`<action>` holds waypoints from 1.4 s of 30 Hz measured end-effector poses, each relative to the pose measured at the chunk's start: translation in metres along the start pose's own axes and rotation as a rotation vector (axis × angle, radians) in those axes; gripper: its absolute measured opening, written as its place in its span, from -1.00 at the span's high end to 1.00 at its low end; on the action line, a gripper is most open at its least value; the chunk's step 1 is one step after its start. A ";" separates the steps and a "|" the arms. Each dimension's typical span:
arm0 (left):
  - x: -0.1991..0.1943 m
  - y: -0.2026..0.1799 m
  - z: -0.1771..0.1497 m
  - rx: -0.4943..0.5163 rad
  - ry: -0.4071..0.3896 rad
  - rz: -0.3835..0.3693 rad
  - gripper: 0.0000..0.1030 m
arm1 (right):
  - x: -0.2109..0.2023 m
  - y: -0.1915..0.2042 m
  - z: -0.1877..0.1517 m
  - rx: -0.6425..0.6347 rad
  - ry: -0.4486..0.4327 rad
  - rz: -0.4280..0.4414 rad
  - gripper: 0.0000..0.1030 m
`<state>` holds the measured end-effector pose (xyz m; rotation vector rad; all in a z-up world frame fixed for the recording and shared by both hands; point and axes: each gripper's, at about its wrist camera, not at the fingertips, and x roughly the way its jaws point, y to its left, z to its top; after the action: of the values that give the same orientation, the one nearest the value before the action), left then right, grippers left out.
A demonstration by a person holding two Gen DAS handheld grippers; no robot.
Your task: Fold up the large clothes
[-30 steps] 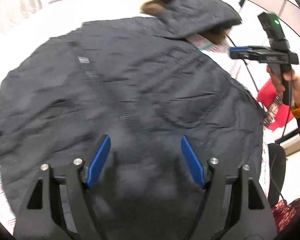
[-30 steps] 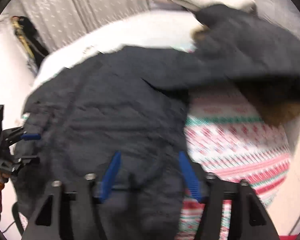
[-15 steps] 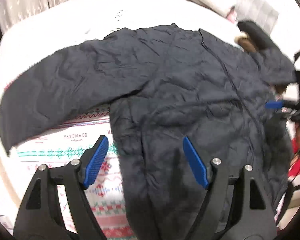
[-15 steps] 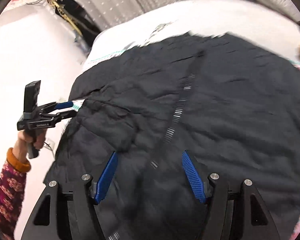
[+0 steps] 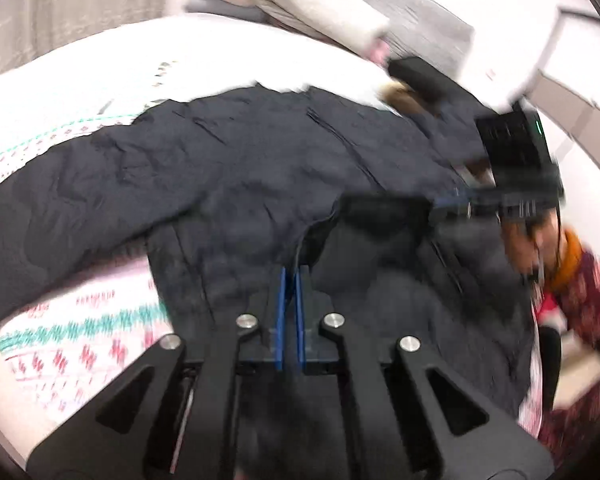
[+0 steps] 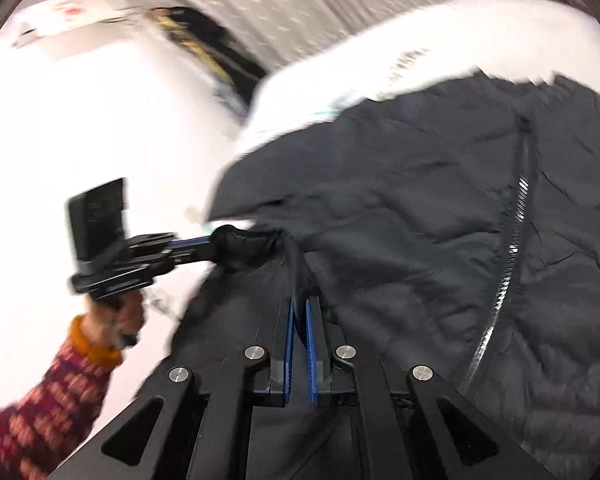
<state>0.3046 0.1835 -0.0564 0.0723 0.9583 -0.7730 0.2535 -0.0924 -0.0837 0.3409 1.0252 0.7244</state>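
Jacket (image 5: 284,168) spread on bed (image 5: 100,80), zipper (image 6: 516,220) up. Left claw (image 5: 290,280) clamped on a fold of jacket fabric. Right claw (image 6: 298,308) likewise pinching a bunched fold at jacket's edge. Frames motion-blurred.

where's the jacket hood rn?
Left wrist view, upper right: the fur-trimmed hood lies at the far end of the dark jacket, beside the folded bedding.
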 end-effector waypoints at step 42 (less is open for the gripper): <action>-0.019 -0.040 -0.166 -0.377 0.166 0.084 -0.62 | -0.184 -0.057 -0.206 0.310 -0.082 -0.553 -0.55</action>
<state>0.1560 0.2281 -0.1297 -0.1529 1.2372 -0.5040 0.0380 -0.2741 -0.0982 0.3289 1.0886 0.0517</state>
